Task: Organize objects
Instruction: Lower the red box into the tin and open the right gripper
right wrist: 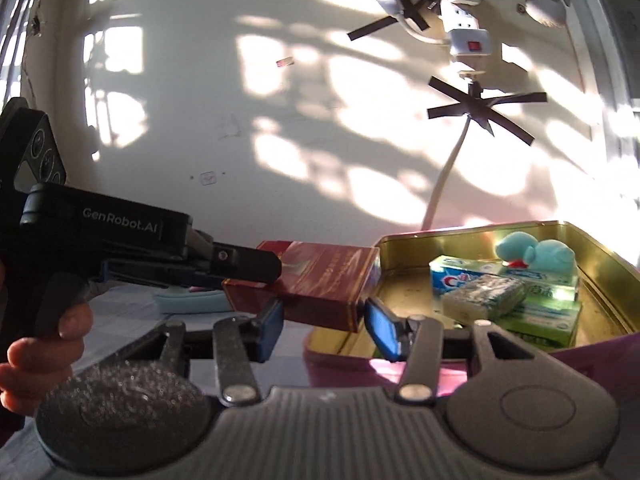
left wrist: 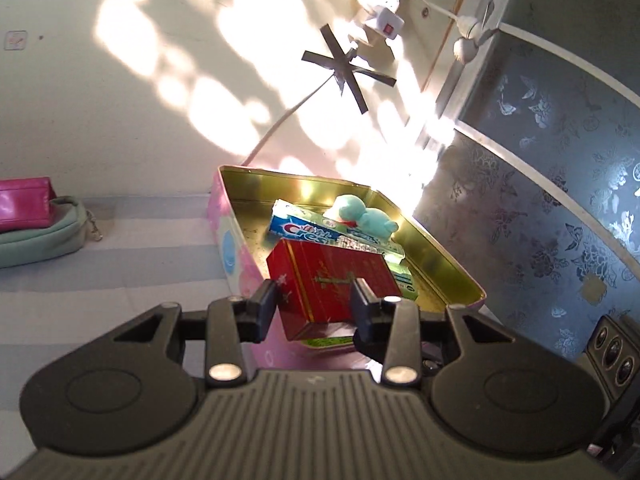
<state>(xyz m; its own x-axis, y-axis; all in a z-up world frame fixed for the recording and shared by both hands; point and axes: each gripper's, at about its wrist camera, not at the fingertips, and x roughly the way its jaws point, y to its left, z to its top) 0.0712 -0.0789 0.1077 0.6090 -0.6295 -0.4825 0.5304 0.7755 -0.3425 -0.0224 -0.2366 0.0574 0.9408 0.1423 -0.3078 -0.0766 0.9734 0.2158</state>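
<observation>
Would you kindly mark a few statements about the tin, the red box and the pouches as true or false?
1. The left claw grips the red box. True.
2. The blue plush toy lies inside the tin. True.
3. The tin holds nothing else. False: a toothpaste box lies there too.
4. The pink pouch sits in the tin. False: it rests on a green pouch, apart from the tin.
</observation>
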